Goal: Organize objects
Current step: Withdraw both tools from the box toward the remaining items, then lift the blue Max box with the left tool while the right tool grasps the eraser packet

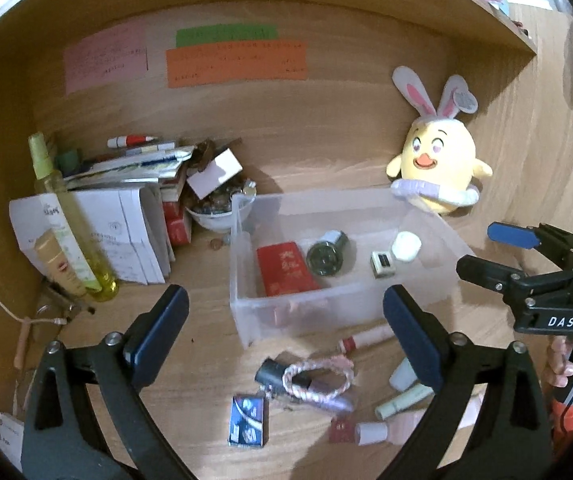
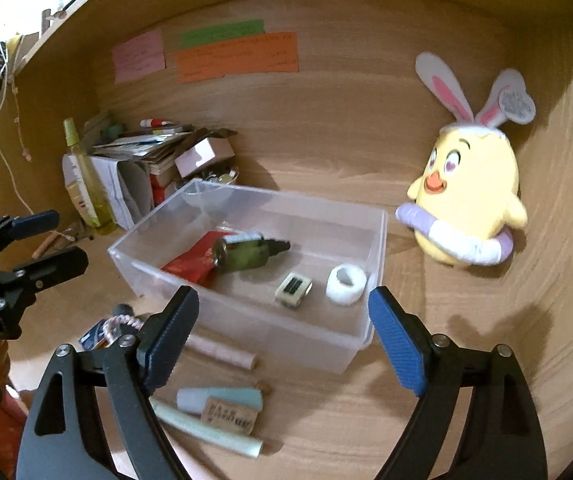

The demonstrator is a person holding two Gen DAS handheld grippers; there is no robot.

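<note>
left wrist view shows the left gripper (image 1: 286,332) with fingers spread and empty above loose items on the counter (image 1: 206,312): a cable (image 1: 318,376), a card box (image 1: 246,420), tubes (image 1: 402,400). right gripper (image 2: 282,336) is likewise spread, holding nothing. the bin (image 2: 378,248) already holds several things; judging by this, the next move is picking a loose item and dropping it in.

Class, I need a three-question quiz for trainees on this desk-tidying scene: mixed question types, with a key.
1. True or false: the clear bin holds a red packet.
2. Which sits outside the bin? A) white tape roll B) pink braided cable C) small adapter
3. Fill in: both the left gripper and right gripper are ____.

Key: 1 true; 2 B; 3 open.
</note>
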